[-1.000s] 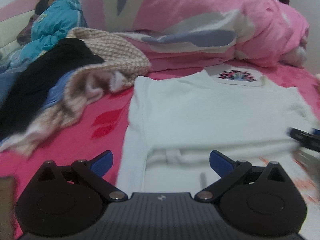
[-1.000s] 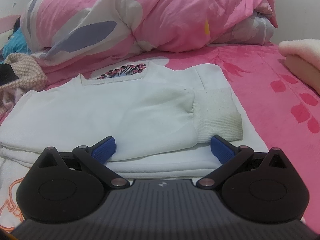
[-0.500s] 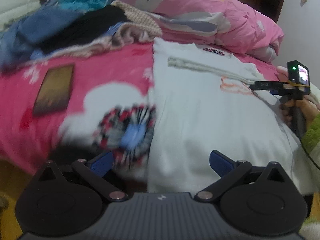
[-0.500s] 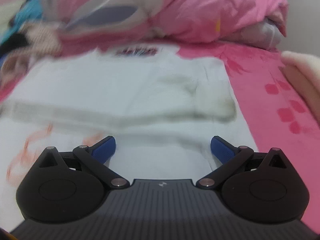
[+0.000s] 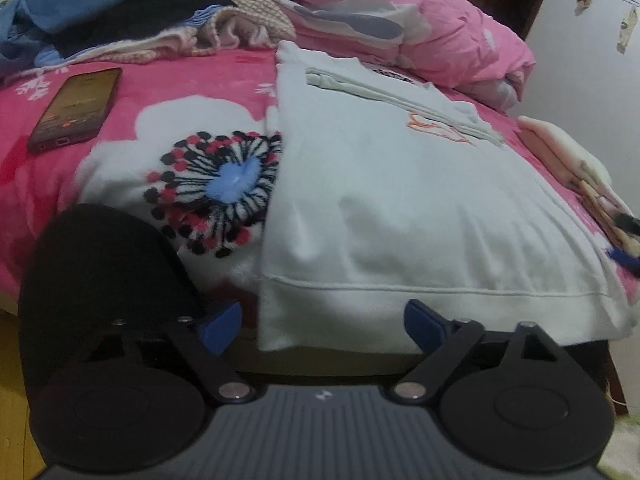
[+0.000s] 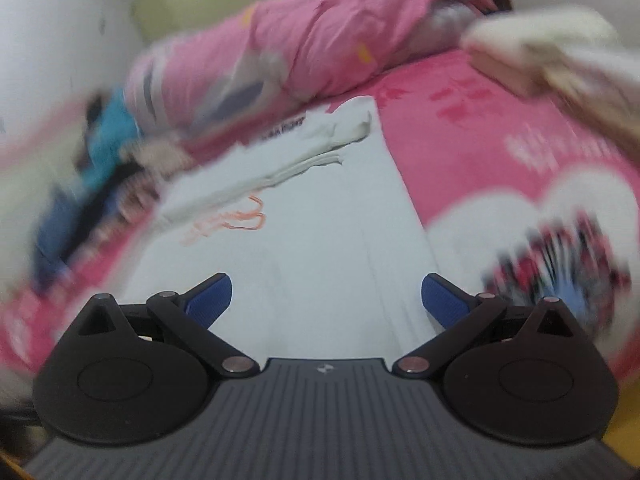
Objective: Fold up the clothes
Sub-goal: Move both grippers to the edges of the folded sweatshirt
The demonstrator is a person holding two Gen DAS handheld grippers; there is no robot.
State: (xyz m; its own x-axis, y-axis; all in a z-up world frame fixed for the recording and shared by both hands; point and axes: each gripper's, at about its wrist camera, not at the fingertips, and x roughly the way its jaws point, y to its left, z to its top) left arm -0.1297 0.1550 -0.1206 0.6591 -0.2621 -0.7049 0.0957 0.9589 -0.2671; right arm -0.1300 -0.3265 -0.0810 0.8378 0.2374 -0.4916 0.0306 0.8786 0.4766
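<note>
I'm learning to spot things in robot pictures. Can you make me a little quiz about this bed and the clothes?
1. True or false: the left claw is shut on the white top.
2. What lies on the pink blanket, left of the top? A) a book B) a phone C) a shoe
3. Fill in: the top's hem hangs over the bed's ____.

Key
1. False. Both blue fingers stand wide apart and hold nothing; the right claw is open too.
2. B
3. Edge
</note>
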